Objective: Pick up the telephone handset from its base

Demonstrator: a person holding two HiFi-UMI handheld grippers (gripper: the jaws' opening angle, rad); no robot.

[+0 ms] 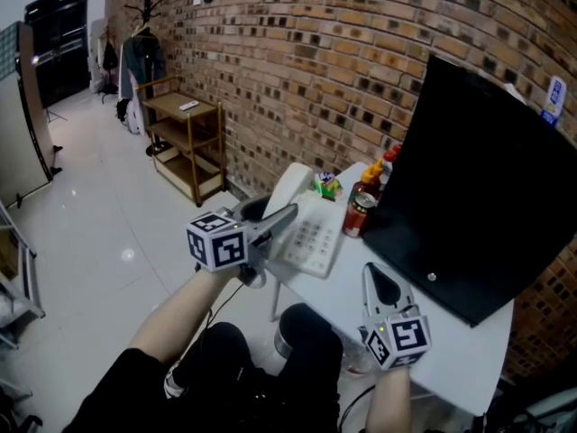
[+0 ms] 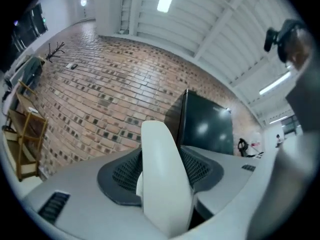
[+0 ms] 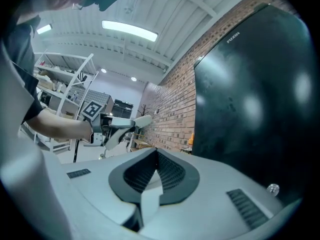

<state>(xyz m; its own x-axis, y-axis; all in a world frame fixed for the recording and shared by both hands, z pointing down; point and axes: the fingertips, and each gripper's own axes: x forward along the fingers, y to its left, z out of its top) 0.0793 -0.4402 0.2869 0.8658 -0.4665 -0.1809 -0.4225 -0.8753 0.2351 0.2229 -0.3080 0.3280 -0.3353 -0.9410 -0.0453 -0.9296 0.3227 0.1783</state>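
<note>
The white telephone handset (image 1: 290,188) is off its base and hangs above the white phone base (image 1: 313,239), which stands on the left end of the white table (image 1: 451,350). My left gripper (image 1: 278,220) is shut on the handset. In the left gripper view the handset (image 2: 162,169) stands upright between the dark pads. My right gripper (image 1: 382,284) rests over the table's front edge with its jaws together and nothing in them. The right gripper view shows my left gripper (image 3: 116,127) with the handset (image 3: 142,120) raised in the air.
A large black monitor (image 1: 478,197) leans against the brick wall behind the table. A red can (image 1: 360,213) and sauce bottles (image 1: 373,173) stand right of the phone. A wooden shelf cart (image 1: 187,142) stands on the floor to the left.
</note>
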